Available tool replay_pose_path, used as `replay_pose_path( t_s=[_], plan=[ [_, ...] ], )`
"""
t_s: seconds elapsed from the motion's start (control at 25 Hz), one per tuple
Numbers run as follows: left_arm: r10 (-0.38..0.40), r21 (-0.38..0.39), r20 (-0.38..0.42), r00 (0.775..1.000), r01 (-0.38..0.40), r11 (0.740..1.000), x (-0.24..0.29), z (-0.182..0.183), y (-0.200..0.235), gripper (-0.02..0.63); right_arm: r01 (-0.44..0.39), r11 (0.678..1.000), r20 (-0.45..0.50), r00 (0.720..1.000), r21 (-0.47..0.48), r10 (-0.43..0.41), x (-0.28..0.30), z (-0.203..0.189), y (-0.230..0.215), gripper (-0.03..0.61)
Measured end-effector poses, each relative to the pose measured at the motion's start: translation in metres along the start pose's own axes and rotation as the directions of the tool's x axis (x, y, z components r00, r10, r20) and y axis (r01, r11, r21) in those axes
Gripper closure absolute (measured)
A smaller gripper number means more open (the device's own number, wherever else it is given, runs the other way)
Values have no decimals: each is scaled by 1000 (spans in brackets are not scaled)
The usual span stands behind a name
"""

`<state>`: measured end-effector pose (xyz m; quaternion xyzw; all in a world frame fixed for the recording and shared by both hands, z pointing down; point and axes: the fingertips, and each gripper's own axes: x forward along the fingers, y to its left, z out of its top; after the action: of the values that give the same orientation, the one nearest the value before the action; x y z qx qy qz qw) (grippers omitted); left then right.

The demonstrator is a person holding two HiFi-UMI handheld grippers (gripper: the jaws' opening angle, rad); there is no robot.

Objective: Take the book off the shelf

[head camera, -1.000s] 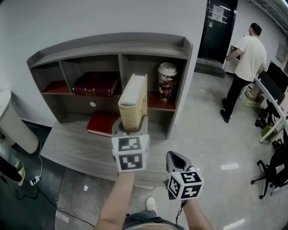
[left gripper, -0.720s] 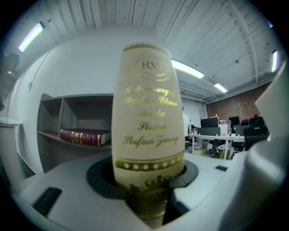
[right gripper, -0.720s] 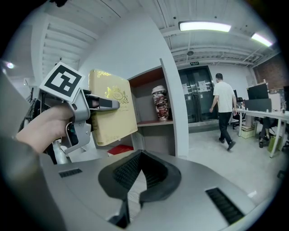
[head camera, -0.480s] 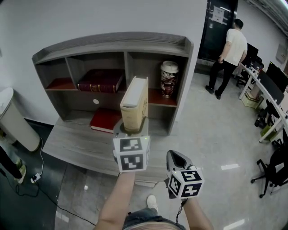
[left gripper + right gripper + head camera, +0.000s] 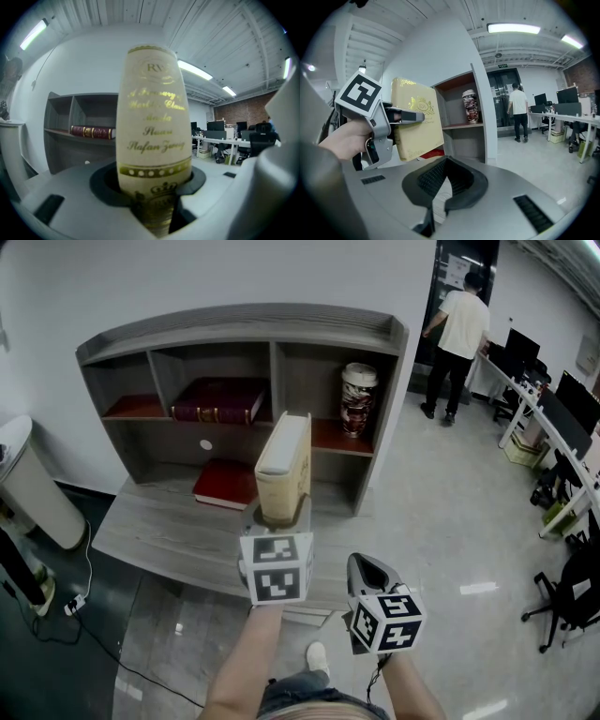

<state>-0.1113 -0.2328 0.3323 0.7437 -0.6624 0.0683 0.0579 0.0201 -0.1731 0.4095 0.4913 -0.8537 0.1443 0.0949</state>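
Observation:
A thick cream book (image 5: 284, 465) with gold lettering stands upright in my left gripper (image 5: 279, 512), which is shut on its lower end. It is held clear of the grey shelf unit (image 5: 262, 334), out in front of the middle divider. In the left gripper view the book's spine (image 5: 152, 126) fills the centre between the jaws of the left gripper (image 5: 152, 211). In the right gripper view the cream book (image 5: 417, 119) shows at the left. My right gripper (image 5: 368, 568) hangs lower right, shut and empty, its jaws (image 5: 440, 187) closed together.
A dark red book (image 5: 220, 399) lies flat in the shelf's upper middle bay, a red book (image 5: 225, 486) below it. A patterned canister (image 5: 357, 401) stands in the right bay. A white bin (image 5: 33, 493) is at left. A person (image 5: 459, 324) stands near desks (image 5: 553, 418) far right.
The left gripper has drawn the cream book a little farther back and down from the shelf. The person in the background has walked toward the dark doorway. The right gripper has stayed put.

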Motion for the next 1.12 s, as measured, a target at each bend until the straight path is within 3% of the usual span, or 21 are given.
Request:
replay_pose_path(
  t_s=[1.12],
  plan=[
    [-11, -35, -124, 992, 7, 999, -45, -73, 1, 385, -23, 1000, -50, 999, -22, 22, -21, -32, 33, 571]
  ],
)
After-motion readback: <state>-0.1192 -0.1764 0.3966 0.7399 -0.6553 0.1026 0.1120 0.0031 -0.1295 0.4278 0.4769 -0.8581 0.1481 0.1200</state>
